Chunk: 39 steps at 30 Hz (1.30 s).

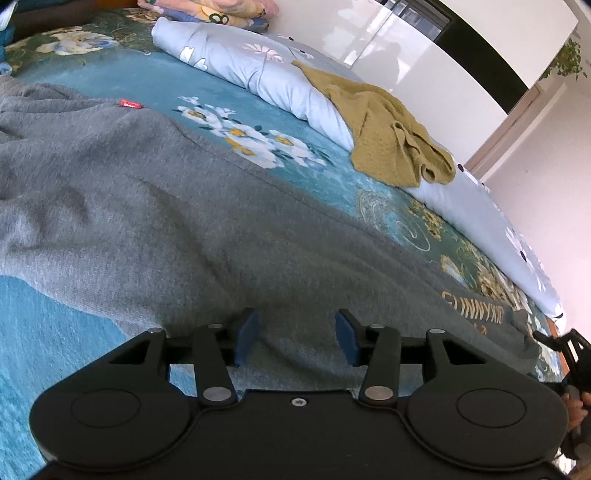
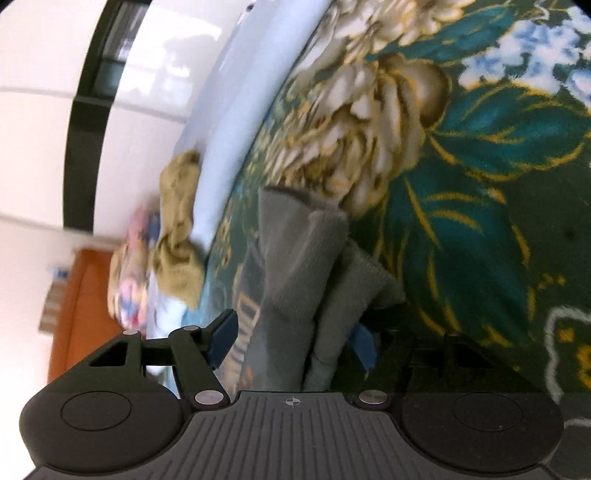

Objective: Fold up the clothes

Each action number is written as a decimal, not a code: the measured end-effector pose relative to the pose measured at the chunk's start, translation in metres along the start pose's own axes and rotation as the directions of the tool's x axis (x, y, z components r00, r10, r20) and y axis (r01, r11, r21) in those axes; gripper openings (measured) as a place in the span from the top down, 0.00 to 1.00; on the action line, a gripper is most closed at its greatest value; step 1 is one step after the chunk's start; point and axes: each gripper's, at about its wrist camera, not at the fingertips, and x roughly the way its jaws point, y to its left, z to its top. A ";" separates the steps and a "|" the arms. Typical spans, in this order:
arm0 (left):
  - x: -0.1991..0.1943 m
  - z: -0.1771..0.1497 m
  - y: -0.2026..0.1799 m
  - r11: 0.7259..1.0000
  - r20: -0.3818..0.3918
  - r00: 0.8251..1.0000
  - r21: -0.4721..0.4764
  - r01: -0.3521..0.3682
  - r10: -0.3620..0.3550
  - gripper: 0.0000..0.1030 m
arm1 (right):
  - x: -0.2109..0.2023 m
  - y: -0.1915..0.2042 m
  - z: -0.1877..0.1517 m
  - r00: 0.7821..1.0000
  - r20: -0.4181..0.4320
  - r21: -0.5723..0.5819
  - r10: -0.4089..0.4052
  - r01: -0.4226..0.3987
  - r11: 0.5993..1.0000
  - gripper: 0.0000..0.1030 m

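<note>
A grey sweater [image 1: 166, 206] with a small red tag and gold lettering lies spread across the teal floral bedspread [image 1: 44, 332]. My left gripper [image 1: 295, 338] hovers low over its near edge, open, with nothing between the blue pads [image 1: 245, 338]. In the right wrist view, a bunched corner of the grey sweater [image 2: 295, 266] stands up between the widely spread fingers of my right gripper [image 2: 293, 341], which is open. Its right pad [image 2: 364, 345] touches the cloth. That view is blurred.
An olive knit garment [image 1: 391, 136] is draped on a rolled pale blue quilt [image 1: 251, 70] along the bed's far side. A folded floral pile [image 1: 221, 11] sits at the head of the bed. White glossy cabinets [image 1: 424, 62] stand beyond. A hand [image 1: 576, 406] shows at the right edge.
</note>
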 end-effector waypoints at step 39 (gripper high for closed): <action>-0.109 -0.028 0.074 0.955 0.165 0.981 -0.293 -0.048 0.100 0.39 | 0.087 0.274 -0.205 0.995 0.021 -0.919 -0.093 0.056 0.390 0.80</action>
